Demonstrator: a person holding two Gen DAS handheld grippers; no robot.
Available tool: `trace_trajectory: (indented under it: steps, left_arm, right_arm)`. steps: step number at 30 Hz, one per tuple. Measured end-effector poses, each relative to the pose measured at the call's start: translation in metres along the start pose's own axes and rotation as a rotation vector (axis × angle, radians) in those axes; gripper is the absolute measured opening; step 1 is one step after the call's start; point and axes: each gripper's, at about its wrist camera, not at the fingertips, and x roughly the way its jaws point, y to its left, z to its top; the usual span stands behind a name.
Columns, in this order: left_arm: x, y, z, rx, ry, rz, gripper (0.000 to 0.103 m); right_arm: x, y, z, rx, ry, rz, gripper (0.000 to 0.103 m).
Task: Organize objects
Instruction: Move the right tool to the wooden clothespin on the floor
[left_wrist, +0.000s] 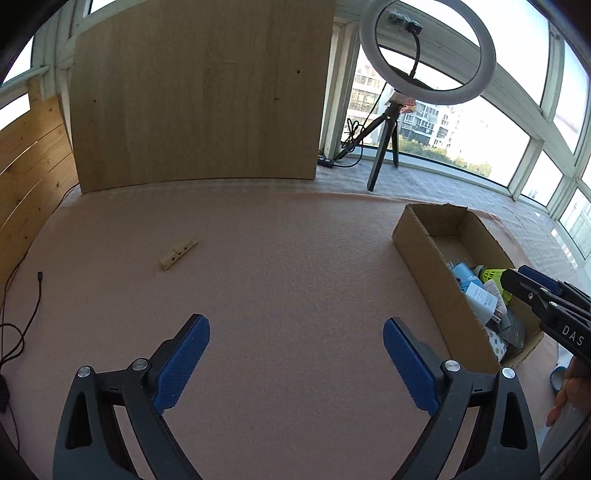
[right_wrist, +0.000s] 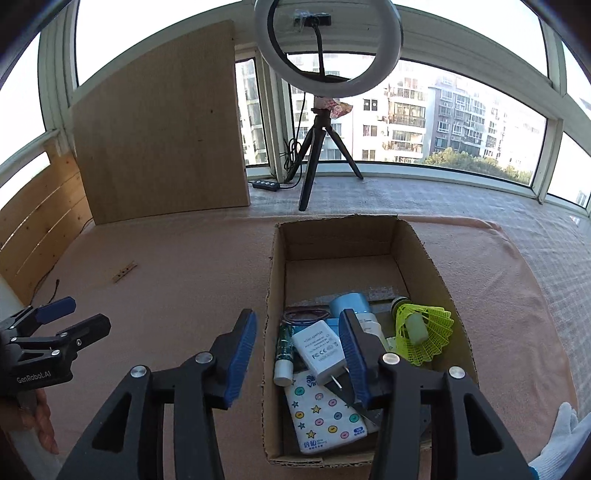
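Observation:
A wooden clothespin (left_wrist: 177, 254) lies alone on the pink cloth, ahead and left of my left gripper (left_wrist: 295, 326), whose blue pads stand wide open over bare cloth with nothing between them. The clothespin (right_wrist: 124, 271) also shows small in the right wrist view. An open cardboard box (right_wrist: 332, 240) holds a white charger (right_wrist: 320, 347), a yellow-green shuttlecock (right_wrist: 424, 334), a star-printed tissue pack (right_wrist: 325, 413), a blue roll (right_wrist: 349, 304) and a tube (right_wrist: 283, 354). My right gripper (right_wrist: 298, 317) hangs open above the box's left wall, gripping nothing.
A ring light on a black tripod (right_wrist: 314, 155) stands behind the box on the sill. A large wooden board (left_wrist: 199, 92) leans at the back, with slatted wood (left_wrist: 29, 166) on the left. A black cable (left_wrist: 22, 325) trails along the cloth's left edge.

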Motion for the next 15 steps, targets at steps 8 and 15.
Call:
trace_trajectory:
  steps: [8, 15]
  left_arm:
    - [-0.038, 0.120, -0.022, -0.117, -0.012, 0.085, 0.097]
    - [-0.065, 0.206, -0.038, -0.210, -0.030, 0.144, 0.097]
  right_arm:
    - [0.029, 0.124, -0.001, -0.119, 0.070, 0.116, 0.045]
    - [0.060, 0.214, 0.002, -0.202, 0.127, 0.219, 0.048]
